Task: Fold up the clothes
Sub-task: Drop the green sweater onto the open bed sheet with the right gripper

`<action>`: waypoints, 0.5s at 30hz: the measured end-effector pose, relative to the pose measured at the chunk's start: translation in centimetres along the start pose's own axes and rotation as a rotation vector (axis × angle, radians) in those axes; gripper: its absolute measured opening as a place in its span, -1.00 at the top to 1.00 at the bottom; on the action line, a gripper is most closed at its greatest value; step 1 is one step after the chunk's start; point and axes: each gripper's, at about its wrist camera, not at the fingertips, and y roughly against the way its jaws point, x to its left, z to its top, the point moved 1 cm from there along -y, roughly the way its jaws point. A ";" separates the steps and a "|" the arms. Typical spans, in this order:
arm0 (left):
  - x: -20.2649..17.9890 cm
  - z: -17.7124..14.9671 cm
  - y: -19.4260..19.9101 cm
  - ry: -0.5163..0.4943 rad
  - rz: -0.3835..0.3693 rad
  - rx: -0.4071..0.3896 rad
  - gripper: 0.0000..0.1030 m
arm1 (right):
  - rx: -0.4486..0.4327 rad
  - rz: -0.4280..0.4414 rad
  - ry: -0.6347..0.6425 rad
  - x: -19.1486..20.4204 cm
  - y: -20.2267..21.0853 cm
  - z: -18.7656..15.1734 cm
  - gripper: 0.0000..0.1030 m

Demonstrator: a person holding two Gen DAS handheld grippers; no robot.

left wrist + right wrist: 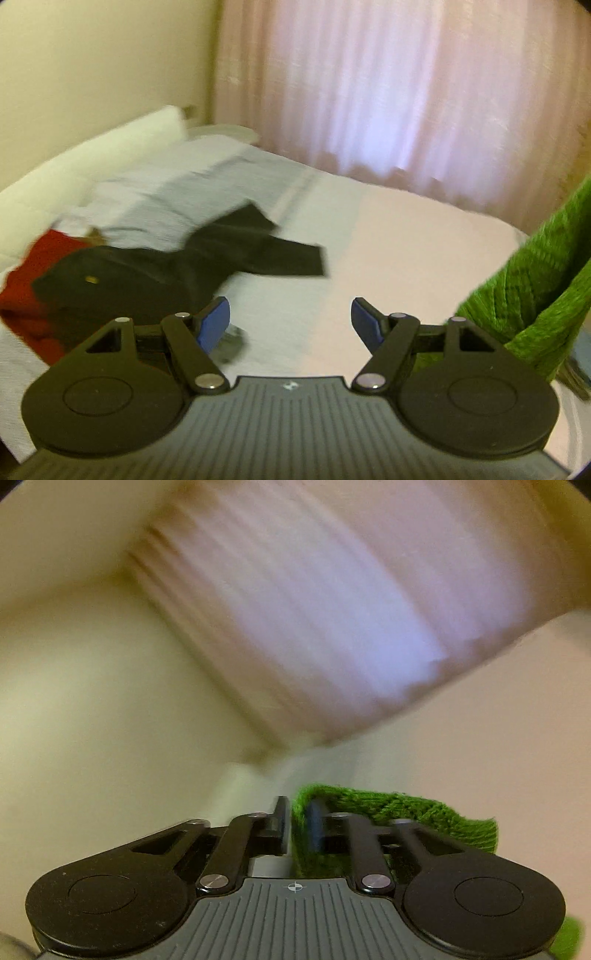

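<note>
Two views, two stories. My right hand-held gripper [297, 827] is clamped on the green knit garment [399, 808], held up with only a blurred curtain [314, 620] and wall behind. My left hand-held gripper [290, 323] is spread wide with nothing in it, over the bed [406, 251]; only here do I see the black garment [155, 273] on the red one [33, 277], and green knit hanging at right.

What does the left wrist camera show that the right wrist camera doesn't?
Only the left wrist view shows the bed, with a black garment, a red garment and a light grey garment lying on it, plus the open left gripper.

Only the right wrist view shows the right gripper shut on cloth.

Both show the green knit garment and the pink curtain.
</note>
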 end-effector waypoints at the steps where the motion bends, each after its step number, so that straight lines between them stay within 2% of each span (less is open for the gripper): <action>1: -1.7 -0.7 0.0 -0.019 -0.022 0.019 -0.35 | -0.014 -0.067 0.016 -1.4 1.5 0.2 -0.02; 2: -3.3 -1.6 0.0 -0.040 -0.038 0.044 -0.35 | -0.028 -0.133 0.032 -2.7 3.1 0.5 -0.40; 3: -4.9 -2.6 0.0 -0.059 -0.054 0.067 -0.35 | -0.015 -0.184 0.045 -4.1 4.5 0.5 -0.44; 5: -8.3 -4.7 0.1 -0.097 -0.081 0.112 -0.35 | 0.011 -0.285 0.070 -7.0 7.3 0.6 -0.44; 11: -16.3 -11.2 0.5 -0.182 -0.128 0.241 -0.35 | 0.166 -0.477 0.056 -15.5 14.5 -2.2 -0.44; 15: -19.4 -14.7 0.7 -0.209 -0.108 0.307 -0.35 | 0.306 -0.534 0.105 -18.8 16.6 -6.0 -0.44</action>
